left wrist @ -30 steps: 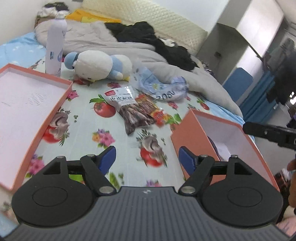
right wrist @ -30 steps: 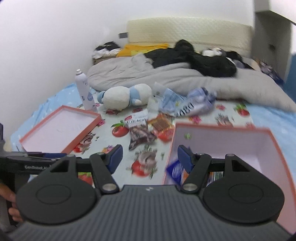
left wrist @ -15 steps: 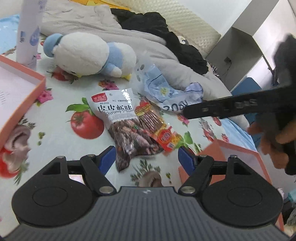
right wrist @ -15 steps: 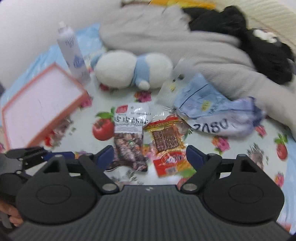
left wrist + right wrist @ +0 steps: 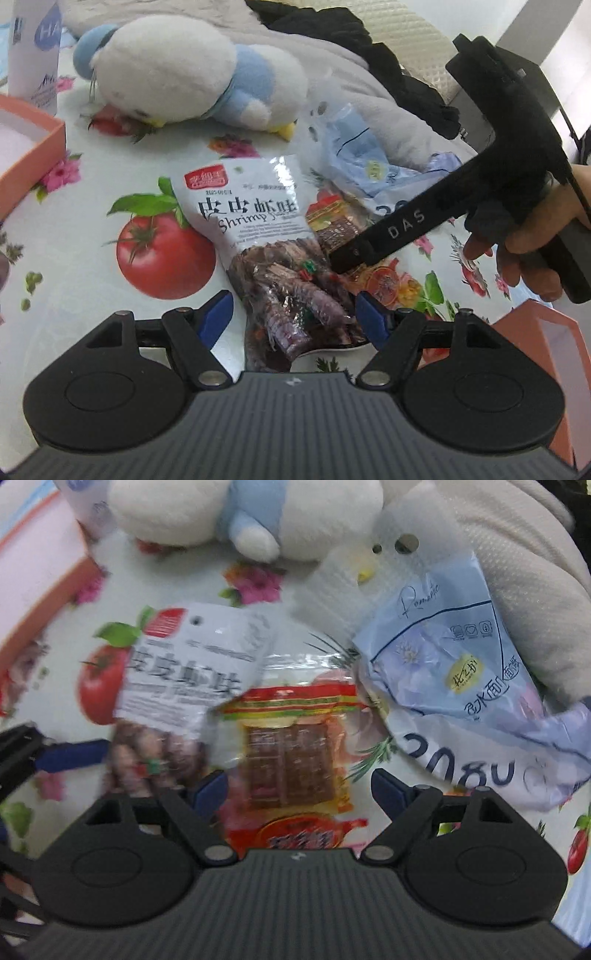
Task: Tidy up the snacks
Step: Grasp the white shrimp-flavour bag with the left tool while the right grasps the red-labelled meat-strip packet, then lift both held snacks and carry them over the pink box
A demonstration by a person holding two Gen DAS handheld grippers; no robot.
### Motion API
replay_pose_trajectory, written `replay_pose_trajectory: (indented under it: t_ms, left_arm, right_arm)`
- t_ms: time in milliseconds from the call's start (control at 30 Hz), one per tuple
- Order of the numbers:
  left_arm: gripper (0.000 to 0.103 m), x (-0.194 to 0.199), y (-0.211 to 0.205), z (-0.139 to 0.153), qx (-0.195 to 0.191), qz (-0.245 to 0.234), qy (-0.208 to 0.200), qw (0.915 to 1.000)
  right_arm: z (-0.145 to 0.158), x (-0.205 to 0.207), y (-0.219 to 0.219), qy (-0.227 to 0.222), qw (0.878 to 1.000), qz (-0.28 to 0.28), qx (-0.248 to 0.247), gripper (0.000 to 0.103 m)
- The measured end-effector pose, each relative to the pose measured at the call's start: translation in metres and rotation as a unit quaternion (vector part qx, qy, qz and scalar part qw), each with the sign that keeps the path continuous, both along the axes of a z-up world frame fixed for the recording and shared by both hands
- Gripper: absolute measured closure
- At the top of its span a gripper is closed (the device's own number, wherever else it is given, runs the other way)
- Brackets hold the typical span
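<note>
Clear plastic with a white printed top, your shrimp bag [image 5: 266, 236] lies flat on the tomato-print cloth [image 5: 66, 266], dark dried pieces showing through its lower half. The red-and-yellow snack [image 5: 291, 760] lies just right of the shrimp bag, their edges overlapping, with brown slabs visible through its window. Beyond the shrimp bag sits the plush bird [image 5: 192, 70]; to its far right is a crumpled blue bag [image 5: 461, 672], which touches the red snack's upper corner. An orange lid [image 5: 29, 144] lies well left of the shrimp bag, with bare cloth between, and an orange box [image 5: 532, 328] has its corner near right. Your left gripper [image 5: 293, 314] stands with jaws apart, straddling the shrimp bag's lower end, pads not pressing it. Your right gripper [image 5: 295, 788] is spread wide over the red snack, which lies between the tips ungripped; its jaws have just been opening. A second ago both tools were farther back, the left with both snacks well ahead of it, the right over the box; now they are close over the two snacks.
</note>
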State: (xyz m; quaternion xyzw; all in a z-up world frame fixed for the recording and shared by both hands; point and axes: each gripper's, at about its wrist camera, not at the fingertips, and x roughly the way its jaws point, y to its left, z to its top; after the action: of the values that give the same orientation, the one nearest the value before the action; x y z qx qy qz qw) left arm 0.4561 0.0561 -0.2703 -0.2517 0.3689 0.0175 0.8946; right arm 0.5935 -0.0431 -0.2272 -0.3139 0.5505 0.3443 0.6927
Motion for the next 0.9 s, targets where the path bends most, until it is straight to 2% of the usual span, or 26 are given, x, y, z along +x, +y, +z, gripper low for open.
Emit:
replay_pose_trajectory:
  t_ms: [100,233,300,367,433,500,600,667,700,800,900]
  left_arm:
    - [0.032,-0.001,-0.001,-0.003,0.007,0.004,-0.010,0.9999]
    - [0.050,0.000,0.002,-0.002,-0.007,0.007,-0.005,0.9999]
    - [0.055,0.000,0.005,-0.002,-0.012,0.011,-0.003,0.9999]
    - [0.061,-0.001,0.009,-0.002,-0.024,0.011,-0.002,0.9996]
    - [0.063,-0.005,0.012,-0.002,-0.032,0.008,-0.001,0.9994]
    - [0.066,-0.010,0.013,0.001,-0.035,0.003,0.000,0.9994]
    - [0.070,-0.020,0.017,0.007,-0.040,-0.002,0.003,0.9992]
    - [0.072,-0.031,0.021,0.011,-0.039,-0.005,0.004,0.9992]
    - [0.073,-0.037,0.023,0.014,-0.036,-0.007,0.006,0.9993]
    - [0.076,-0.056,0.031,0.019,-0.034,-0.006,0.011,0.9993]
    - [0.078,-0.077,0.038,0.023,-0.030,-0.007,0.012,0.9995]
  right_arm:
    - [-0.011,0.008,0.001,0.035,0.999,-0.008,0.006,0.014]
    - [-0.017,0.011,0.004,0.043,0.999,0.001,0.008,0.004]
    - [-0.018,0.009,0.008,0.038,0.999,0.009,0.002,0.004]
    - [-0.014,0.005,0.015,0.040,0.999,0.016,0.002,0.012]
    - [-0.010,-0.001,0.020,0.040,0.999,0.022,0.005,0.029]
    - [-0.005,-0.010,0.026,0.031,0.999,0.027,-0.001,0.037]
    - [-0.005,-0.031,0.037,0.019,0.999,0.033,-0.011,0.043]
    - [0.001,-0.041,0.041,0.002,0.999,0.032,-0.013,0.053]
    - [0.003,-0.044,0.043,-0.001,1.000,0.026,-0.013,0.056]
    - [0.007,-0.062,0.041,-0.014,0.999,0.031,-0.015,0.057]
    - [0.011,-0.079,0.032,-0.019,1.000,0.012,-0.001,0.057]
